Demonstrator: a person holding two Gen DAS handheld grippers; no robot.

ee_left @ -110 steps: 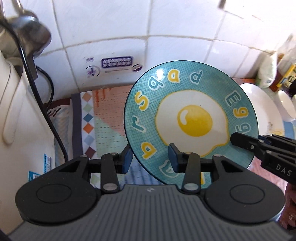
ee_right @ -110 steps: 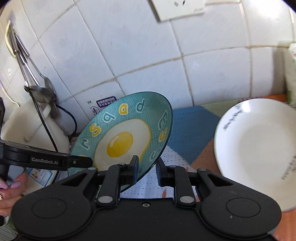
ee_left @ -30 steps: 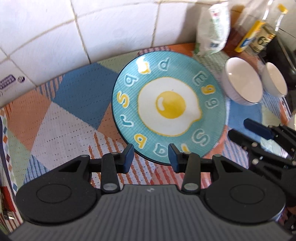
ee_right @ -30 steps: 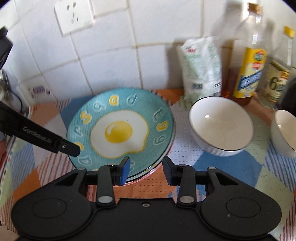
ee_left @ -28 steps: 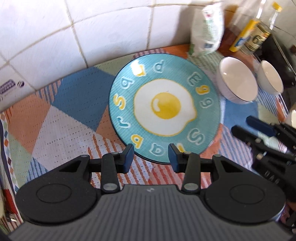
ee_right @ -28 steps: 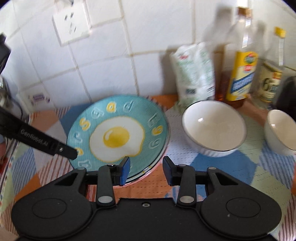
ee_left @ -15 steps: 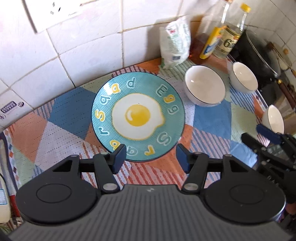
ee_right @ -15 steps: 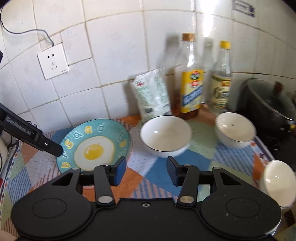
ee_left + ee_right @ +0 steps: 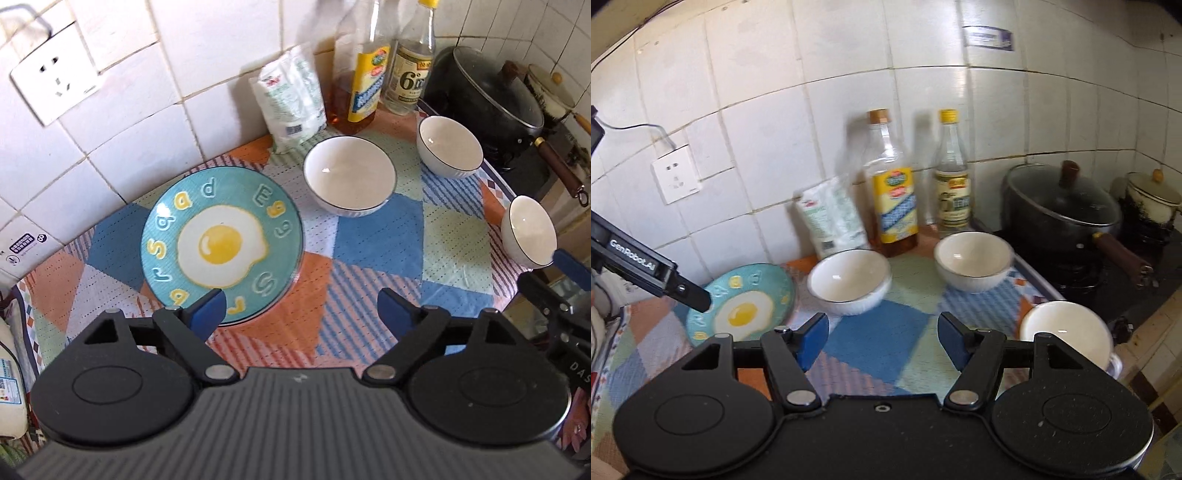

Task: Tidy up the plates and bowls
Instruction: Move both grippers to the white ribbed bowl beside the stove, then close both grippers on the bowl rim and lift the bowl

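The left gripper (image 9: 301, 310) fills the lower part of the left wrist view, its jaws opening wide with nothing between them; the right gripper (image 9: 879, 338) sits low in the right wrist view, jaws likewise opening and empty, only the patchwork mat (image 9: 376, 240) showing in the gap. The teal egg plate (image 9: 221, 243) lies flat on the mat left of centre in the left wrist view, just above the left finger, released by both tools. To its right stands a large white bowl (image 9: 349, 175), near but apart from the plate; a second bowl (image 9: 448, 146) sits further right, and a third bowl (image 9: 528, 230) at the right edge. Along the tiled wall at the top stand a white pouch (image 9: 291, 98), an oil bottle (image 9: 364, 74) and a clear bottle (image 9: 410, 62); a black lidded pot (image 9: 491, 92) occupies the upper right.
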